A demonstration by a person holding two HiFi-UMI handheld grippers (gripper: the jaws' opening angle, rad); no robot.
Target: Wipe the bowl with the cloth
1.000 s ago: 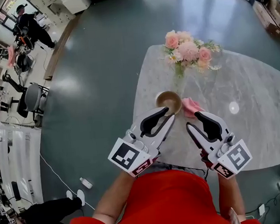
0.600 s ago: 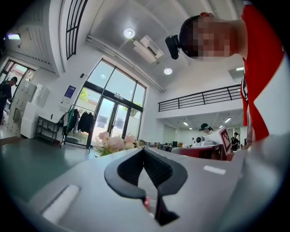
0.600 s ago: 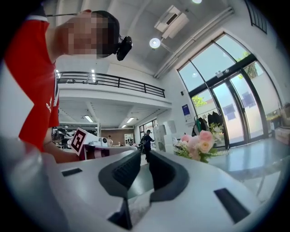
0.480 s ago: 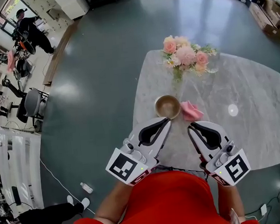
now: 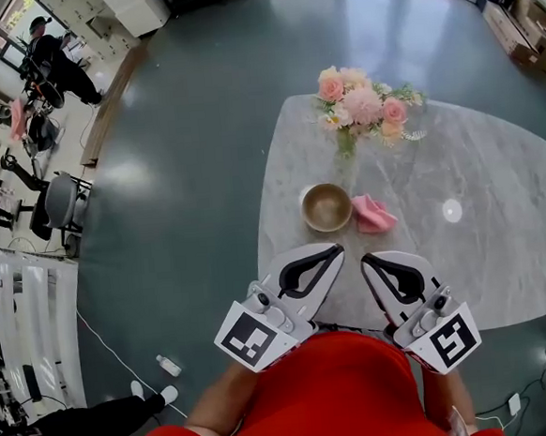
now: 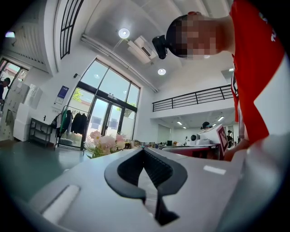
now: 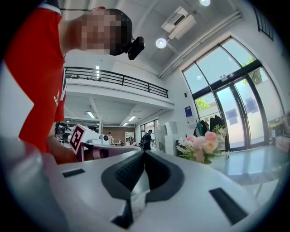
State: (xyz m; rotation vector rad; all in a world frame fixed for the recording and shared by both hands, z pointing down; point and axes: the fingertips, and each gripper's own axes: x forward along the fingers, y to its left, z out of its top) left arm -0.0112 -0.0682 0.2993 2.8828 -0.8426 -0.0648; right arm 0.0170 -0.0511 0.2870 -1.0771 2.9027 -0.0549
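Observation:
A brown bowl (image 5: 327, 206) stands upright on the marble table (image 5: 501, 241), near its left edge. A crumpled pink cloth (image 5: 373, 214) lies right beside the bowl, on its right. Both grippers hover side by side over the table's near edge, short of the bowl and cloth. My left gripper (image 5: 339, 248) is shut with nothing between its jaws, tips pointing toward the bowl. My right gripper (image 5: 364, 259) is likewise shut and empty. In the left gripper view (image 6: 144, 149) and the right gripper view (image 7: 145, 152) the jaws meet at their tips; bowl and cloth are hidden there.
A glass vase of pink flowers (image 5: 362, 97) stands at the table's far edge behind the bowl. A bright light spot (image 5: 452, 210) shows on the tabletop to the right. People and office chairs (image 5: 60, 196) are far off to the left on the grey floor.
Both grippers' jaws have gone from open to shut. The grippers have drawn back a little from the bowl toward the person.

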